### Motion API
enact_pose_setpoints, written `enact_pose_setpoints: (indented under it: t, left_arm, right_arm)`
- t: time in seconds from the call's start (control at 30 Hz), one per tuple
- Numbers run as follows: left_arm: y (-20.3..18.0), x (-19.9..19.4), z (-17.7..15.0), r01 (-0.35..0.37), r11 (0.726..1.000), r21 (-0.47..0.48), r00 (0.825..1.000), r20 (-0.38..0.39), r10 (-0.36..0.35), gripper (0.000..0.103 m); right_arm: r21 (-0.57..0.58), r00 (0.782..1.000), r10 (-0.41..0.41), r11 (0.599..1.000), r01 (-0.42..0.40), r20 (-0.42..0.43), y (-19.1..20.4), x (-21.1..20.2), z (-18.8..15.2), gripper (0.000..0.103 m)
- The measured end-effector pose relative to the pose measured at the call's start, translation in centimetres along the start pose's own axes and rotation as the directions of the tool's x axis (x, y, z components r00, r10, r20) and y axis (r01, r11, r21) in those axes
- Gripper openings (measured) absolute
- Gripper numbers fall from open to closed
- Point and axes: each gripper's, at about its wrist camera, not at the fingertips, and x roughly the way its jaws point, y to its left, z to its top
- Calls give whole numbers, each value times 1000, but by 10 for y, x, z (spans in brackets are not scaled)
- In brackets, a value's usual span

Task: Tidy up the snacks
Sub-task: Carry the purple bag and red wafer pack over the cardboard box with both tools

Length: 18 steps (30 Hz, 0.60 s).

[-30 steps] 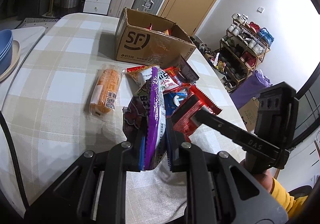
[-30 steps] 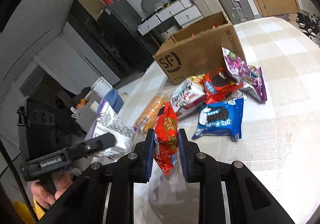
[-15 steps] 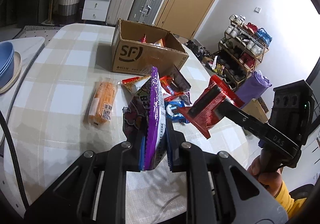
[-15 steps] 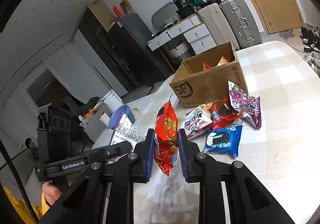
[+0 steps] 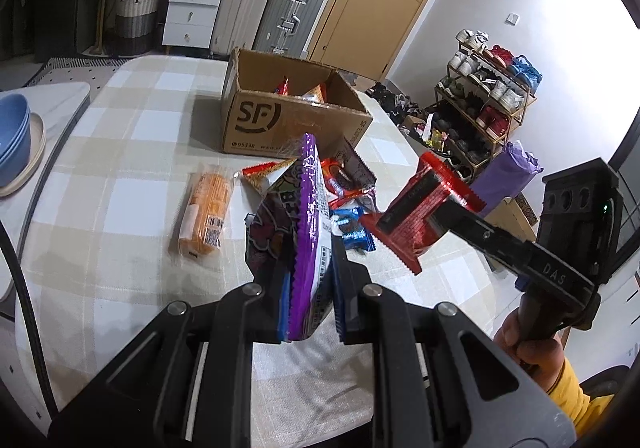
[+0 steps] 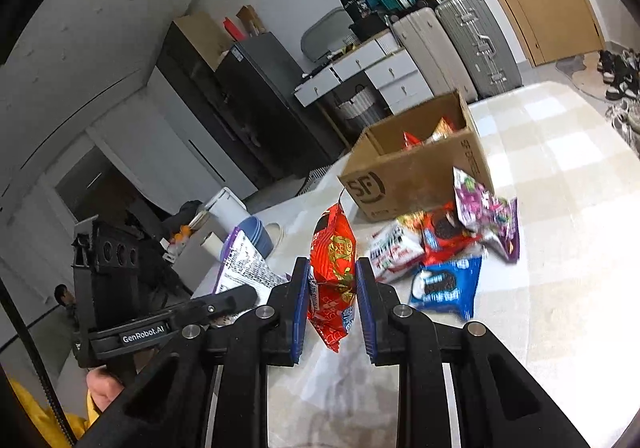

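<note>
My left gripper (image 5: pixel 310 280) is shut on a purple snack bag (image 5: pixel 308 224), held upright above the checked table. My right gripper (image 6: pixel 332 288) is shut on a red snack packet (image 6: pixel 332 260), also lifted off the table. Each gripper shows in the other's view: the right gripper (image 5: pixel 432 216) with the red packet (image 5: pixel 420 204) at right, the left gripper (image 6: pixel 248 294) with the purple bag (image 6: pixel 244 264) at left. An open SF cardboard box (image 5: pixel 288 116) (image 6: pixel 416 168) with a few snacks inside stands at the far side. Loose snacks (image 6: pixel 444 248) lie in front of it.
An orange biscuit pack (image 5: pixel 204 212) lies alone left of the pile. Blue bowls (image 5: pixel 12 140) sit on a side surface at left. Suitcases (image 5: pixel 280 16), white drawers, a door and a shoe rack (image 5: pixel 480 104) stand beyond the table. A hand in a yellow sleeve (image 5: pixel 560 388) holds the right gripper.
Both grippers have risen with their packets, so the table and box look farther below. The red packet has lifted clear of the snack pile.
</note>
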Motion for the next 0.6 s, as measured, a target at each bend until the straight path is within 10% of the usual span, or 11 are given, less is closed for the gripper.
enact_pose_setpoints:
  t: [0.6]
  left_arm:
    - [-10, -13, 127, 74, 997, 16, 994, 80, -75, 13]
  right_arm:
    - [-77, 996, 61, 995, -55, 69, 26, 11, 126, 23]
